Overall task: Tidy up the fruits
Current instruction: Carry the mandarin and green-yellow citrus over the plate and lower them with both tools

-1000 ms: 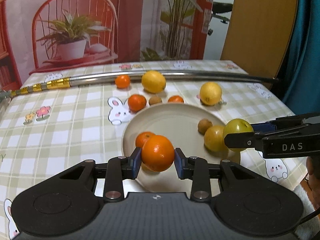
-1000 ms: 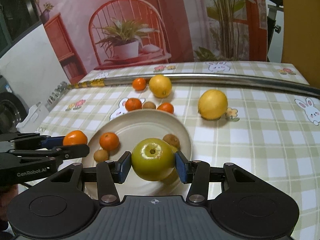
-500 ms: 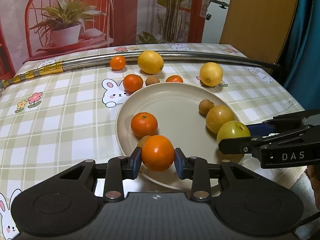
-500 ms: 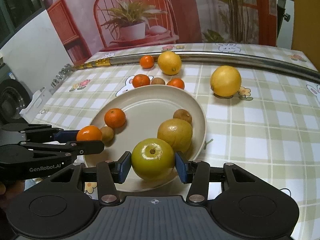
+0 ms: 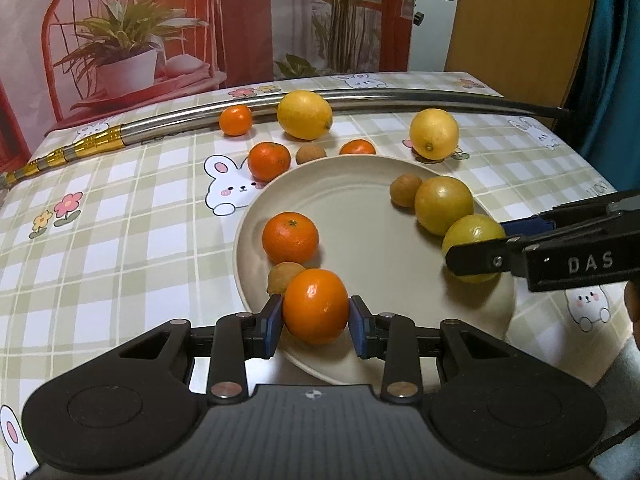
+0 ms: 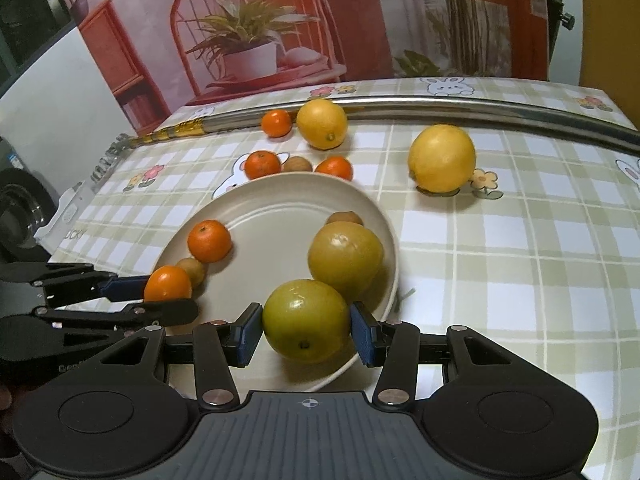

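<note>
My left gripper (image 5: 315,326) is shut on an orange tangerine (image 5: 315,305), low over the near left rim of the beige plate (image 5: 360,216). My right gripper (image 6: 306,334) is shut on a green-yellow apple (image 6: 306,319) over the plate's near right edge. On the plate lie another tangerine (image 5: 290,237), a small brown fruit (image 5: 285,276), a yellow-brown round fruit (image 5: 443,205) and a second small brown fruit (image 5: 405,189). In the left wrist view the right gripper (image 5: 476,258) comes in from the right with the apple (image 5: 472,233).
Loose on the checked tablecloth beyond the plate are two lemons (image 5: 305,114) (image 5: 434,133), three small tangerines (image 5: 236,119) (image 5: 269,160) (image 5: 357,147) and a brown fruit (image 5: 310,153). A long metal rod (image 5: 380,98) crosses the far side of the table.
Both grippers have sunk toward the plate with their fruits still gripped, and the plate now looks larger and closer. The fruits on the table have not moved.
</note>
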The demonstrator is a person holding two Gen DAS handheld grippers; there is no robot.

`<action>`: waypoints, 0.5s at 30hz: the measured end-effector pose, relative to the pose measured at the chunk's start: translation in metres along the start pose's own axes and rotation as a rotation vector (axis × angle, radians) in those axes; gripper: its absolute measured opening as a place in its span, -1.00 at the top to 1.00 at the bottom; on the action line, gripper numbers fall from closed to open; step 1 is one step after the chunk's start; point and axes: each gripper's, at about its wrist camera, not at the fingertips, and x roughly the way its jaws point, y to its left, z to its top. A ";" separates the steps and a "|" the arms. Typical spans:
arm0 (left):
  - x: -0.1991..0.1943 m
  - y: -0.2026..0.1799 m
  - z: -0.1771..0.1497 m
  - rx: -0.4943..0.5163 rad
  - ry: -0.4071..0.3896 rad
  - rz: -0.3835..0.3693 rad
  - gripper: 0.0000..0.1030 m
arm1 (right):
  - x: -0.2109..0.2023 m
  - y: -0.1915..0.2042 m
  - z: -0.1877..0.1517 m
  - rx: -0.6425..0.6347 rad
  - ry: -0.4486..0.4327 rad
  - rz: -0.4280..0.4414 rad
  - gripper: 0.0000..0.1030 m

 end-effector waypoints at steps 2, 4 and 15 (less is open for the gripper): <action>0.002 0.002 0.002 0.001 -0.001 0.008 0.28 | 0.002 -0.003 0.003 0.012 -0.006 0.000 0.15; 0.005 0.002 0.004 0.003 -0.003 0.016 0.28 | 0.003 -0.006 0.005 0.017 -0.013 -0.002 0.15; 0.015 0.006 0.012 0.019 -0.024 0.042 0.28 | 0.012 -0.011 0.016 0.020 -0.031 -0.022 0.15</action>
